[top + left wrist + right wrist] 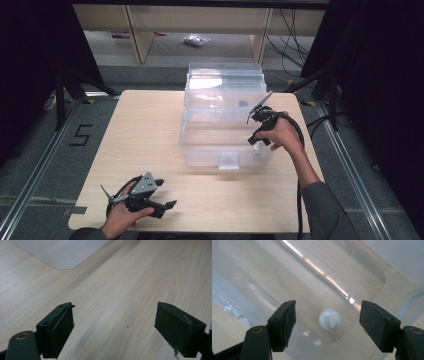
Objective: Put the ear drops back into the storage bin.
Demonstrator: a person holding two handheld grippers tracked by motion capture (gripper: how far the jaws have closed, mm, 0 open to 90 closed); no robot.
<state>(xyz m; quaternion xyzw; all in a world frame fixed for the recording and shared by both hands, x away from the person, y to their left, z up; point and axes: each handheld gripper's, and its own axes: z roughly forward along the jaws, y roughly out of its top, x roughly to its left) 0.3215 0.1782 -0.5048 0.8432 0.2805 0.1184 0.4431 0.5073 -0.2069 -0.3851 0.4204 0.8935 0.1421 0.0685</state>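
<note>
A clear plastic box [210, 142] stands at the middle of the wooden table [140, 130], its lid [225, 82] swung up at the back. My right gripper [259, 141] hangs over the box's front right corner, pointing down into it. In the right gripper view, my right gripper [327, 308] is open above a small white bottle [329, 319] that stands upright on the box floor [287, 282]; the pads do not touch it. My left gripper [167, 194] rests low near the table's front left, and in its own view my left gripper [113, 327] is open with nothing between the jaws.
A rounded clear plastic corner [60, 252] of the box lies ahead of the left gripper. A latch tab [228, 160] sticks out from the box front. Bare wood [120, 290] stretches left of the box. Dark stands [62, 85] and cables [290, 30] ring the table.
</note>
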